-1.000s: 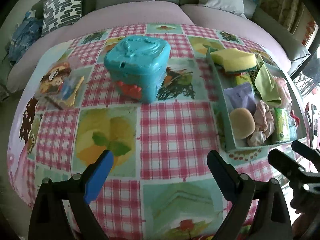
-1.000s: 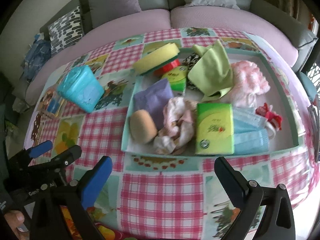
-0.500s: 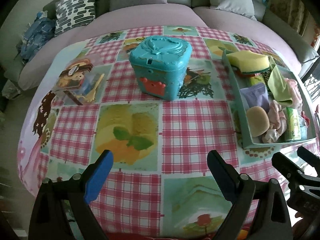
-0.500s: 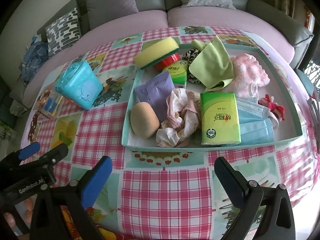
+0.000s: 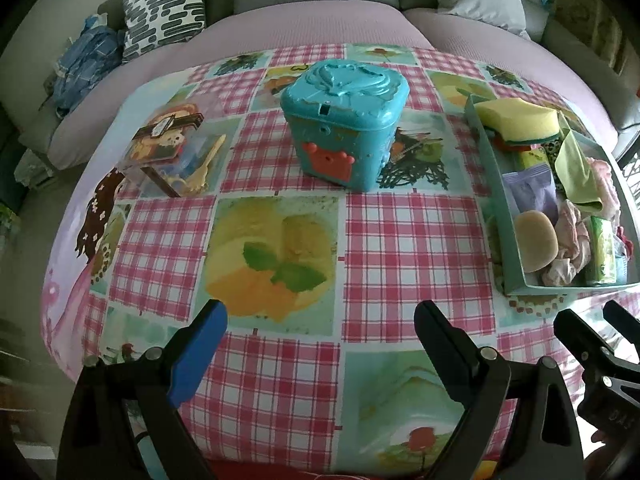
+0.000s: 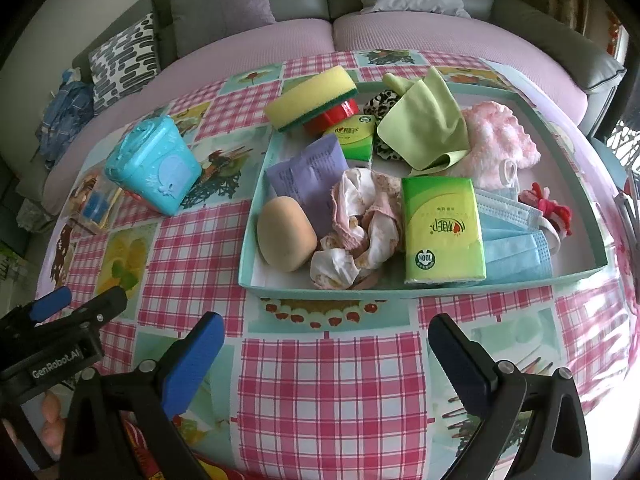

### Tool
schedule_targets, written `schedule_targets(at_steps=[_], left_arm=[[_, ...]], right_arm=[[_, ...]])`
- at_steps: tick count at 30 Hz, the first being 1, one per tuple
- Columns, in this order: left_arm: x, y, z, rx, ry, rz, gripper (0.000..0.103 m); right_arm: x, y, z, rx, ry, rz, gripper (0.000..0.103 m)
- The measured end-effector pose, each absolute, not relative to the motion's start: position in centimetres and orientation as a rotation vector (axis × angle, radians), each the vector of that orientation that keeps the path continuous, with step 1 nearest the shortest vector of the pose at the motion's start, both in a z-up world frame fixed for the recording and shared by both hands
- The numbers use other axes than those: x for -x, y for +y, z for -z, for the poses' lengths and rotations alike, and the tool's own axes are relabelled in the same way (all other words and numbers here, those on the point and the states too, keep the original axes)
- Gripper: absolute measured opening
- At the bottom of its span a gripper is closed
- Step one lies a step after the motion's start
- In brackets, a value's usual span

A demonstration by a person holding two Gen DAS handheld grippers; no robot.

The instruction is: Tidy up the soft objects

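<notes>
A shallow teal tray (image 6: 440, 291) (image 5: 514, 264) holds soft things: a yellow-green sponge (image 6: 312, 98), a tan sponge (image 6: 286, 234), a purple packet (image 6: 308, 172), a pink crumpled cloth (image 6: 360, 220), a green tissue pack (image 6: 442, 230), a blue face mask (image 6: 516, 242), a green cloth (image 6: 426, 126) and a pink fluffy cloth (image 6: 498, 140). My right gripper (image 6: 320, 360) is open and empty, near the table's front edge, short of the tray. My left gripper (image 5: 320, 344) is open and empty over the tablecloth, left of the tray.
A closed teal plastic box (image 5: 344, 120) stands mid-table. A clear box with small items (image 5: 168, 156) sits at the far left. A checked tablecloth (image 5: 400, 240) covers the round table. A sofa with cushions (image 6: 224, 4) curves behind it.
Both grippers have drawn back slightly toward the table's near edge and stayed open. The left view has swung so the teal box sits nearer the middle. Nothing on the table moved.
</notes>
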State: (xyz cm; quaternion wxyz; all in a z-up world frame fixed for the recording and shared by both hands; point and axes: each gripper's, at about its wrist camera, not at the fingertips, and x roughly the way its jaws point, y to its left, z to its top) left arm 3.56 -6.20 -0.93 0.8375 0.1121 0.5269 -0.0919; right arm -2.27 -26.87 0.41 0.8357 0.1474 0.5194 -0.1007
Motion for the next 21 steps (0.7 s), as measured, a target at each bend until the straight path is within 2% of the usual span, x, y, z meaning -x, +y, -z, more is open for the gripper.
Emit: schedule_targets(at_steps=[21], left_arm=[[-3.98, -5.56, 1.55, -0.177, 1.146, 0.202, 0.095]], right_arm=[[2.41, -26.7, -0.6, -0.283, 1.088, 0.246, 0.103]])
